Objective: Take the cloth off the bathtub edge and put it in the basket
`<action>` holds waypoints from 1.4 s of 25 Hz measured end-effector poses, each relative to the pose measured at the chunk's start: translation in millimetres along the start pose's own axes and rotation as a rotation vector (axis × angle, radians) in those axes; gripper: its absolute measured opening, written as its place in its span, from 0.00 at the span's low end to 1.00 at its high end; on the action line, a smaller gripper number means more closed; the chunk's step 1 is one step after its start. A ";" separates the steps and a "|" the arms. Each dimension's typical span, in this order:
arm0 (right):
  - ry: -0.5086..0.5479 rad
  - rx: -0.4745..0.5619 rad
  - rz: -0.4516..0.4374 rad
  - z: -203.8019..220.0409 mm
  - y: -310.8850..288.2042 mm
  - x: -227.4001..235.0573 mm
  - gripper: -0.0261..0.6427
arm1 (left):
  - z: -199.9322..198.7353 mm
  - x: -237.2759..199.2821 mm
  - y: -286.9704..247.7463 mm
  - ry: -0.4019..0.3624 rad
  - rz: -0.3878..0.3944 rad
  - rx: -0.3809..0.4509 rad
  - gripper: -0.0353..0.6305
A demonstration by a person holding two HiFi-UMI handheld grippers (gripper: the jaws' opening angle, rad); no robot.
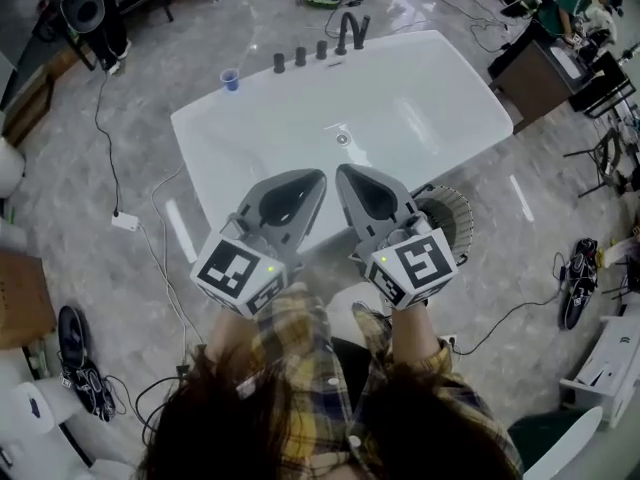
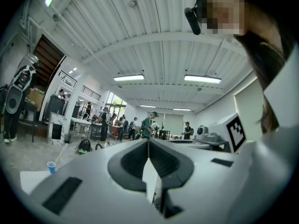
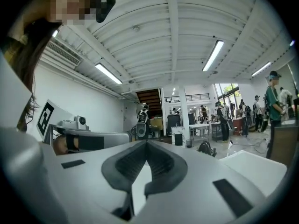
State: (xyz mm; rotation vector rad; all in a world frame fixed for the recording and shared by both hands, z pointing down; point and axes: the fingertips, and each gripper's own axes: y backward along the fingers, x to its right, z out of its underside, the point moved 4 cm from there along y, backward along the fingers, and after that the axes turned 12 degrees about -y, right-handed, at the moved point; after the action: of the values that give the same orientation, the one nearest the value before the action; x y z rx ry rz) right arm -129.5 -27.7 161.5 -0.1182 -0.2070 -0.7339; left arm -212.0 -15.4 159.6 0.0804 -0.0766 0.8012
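The white bathtub lies below me, and I see no cloth on its rim or in any view. Both grippers are held high and level in front of me, side by side over the tub's near edge. My left gripper is shut, its jaws meeting with nothing between them. My right gripper is shut and empty too. A round slatted basket stands on the floor by the tub's near side, half hidden behind the right gripper. What lies in it I cannot see.
A blue cup and black tap fittings sit on the tub's far rim. Cables and a white power block lie on the floor at left, shoes at right, a dark desk at far right. People stand in the background.
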 end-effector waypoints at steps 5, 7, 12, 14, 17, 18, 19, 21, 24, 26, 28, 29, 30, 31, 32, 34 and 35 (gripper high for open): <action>0.005 0.008 0.014 -2.6 5.8 -1.7 0.06 | -1.2 4.4 1.2 -0.005 0.019 0.004 0.09; -0.001 0.000 0.013 -1.5 10.0 -1.6 0.06 | -1.3 8.4 1.6 -0.008 0.026 0.005 0.09; 0.002 -0.013 0.008 -2.5 14.7 -6.2 0.06 | -4.9 14.0 2.1 -0.002 0.038 0.013 0.09; 0.007 -0.018 0.009 -3.2 15.8 -8.5 0.06 | -4.0 15.7 2.6 0.001 0.046 0.012 0.09; 0.019 -0.022 0.016 -4.0 17.8 -11.2 0.06 | -3.3 15.9 4.0 0.002 0.048 0.016 0.09; 0.023 -0.023 0.018 -4.2 18.8 -11.7 0.06 | -3.2 15.9 4.2 0.004 0.046 0.015 0.09; 0.025 -0.025 0.020 -4.2 20.1 -11.7 0.06 | -3.1 16.3 4.3 0.005 0.044 0.015 0.09; 0.021 -0.025 0.023 -3.4 23.6 -10.2 0.06 | -3.0 19.0 4.1 0.005 0.043 0.015 0.09; 0.006 -0.011 0.031 -4.2 29.5 -8.3 0.06 | -3.2 24.2 4.5 0.000 0.047 0.014 0.09; 0.010 -0.006 0.035 -5.6 30.4 -10.5 0.06 | -2.6 25.0 6.1 -0.002 0.050 0.010 0.09; 0.009 -0.005 0.034 -4.9 29.4 -13.0 0.06 | -0.8 24.3 7.8 -0.002 0.052 0.005 0.09; 0.006 -0.006 0.035 -4.1 29.2 -13.4 0.06 | 0.1 24.1 8.4 -0.002 0.055 0.004 0.09; 0.003 -0.006 0.038 -3.1 29.5 -13.2 0.06 | 0.9 24.3 8.8 -0.003 0.058 0.004 0.09; 0.003 -0.007 0.042 -2.3 30.1 -12.7 0.06 | 1.3 24.7 9.1 -0.003 0.062 0.005 0.09; 0.003 -0.009 0.046 -1.6 30.9 -12.4 0.06 | 1.6 25.1 9.4 -0.003 0.064 0.004 0.09; 0.002 -0.010 0.050 -0.6 32.4 -11.9 0.06 | 2.2 25.7 10.2 0.001 0.062 0.000 0.09; 0.003 -0.010 0.053 0.1 33.0 -11.8 0.06 | 3.2 26.0 10.4 0.003 0.061 -0.003 0.09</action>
State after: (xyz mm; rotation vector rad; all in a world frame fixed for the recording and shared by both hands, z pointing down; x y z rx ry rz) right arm -115.8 4.4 157.8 -0.1315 -0.1969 -0.6827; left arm -201.5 10.1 165.8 0.0747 -0.0779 0.8624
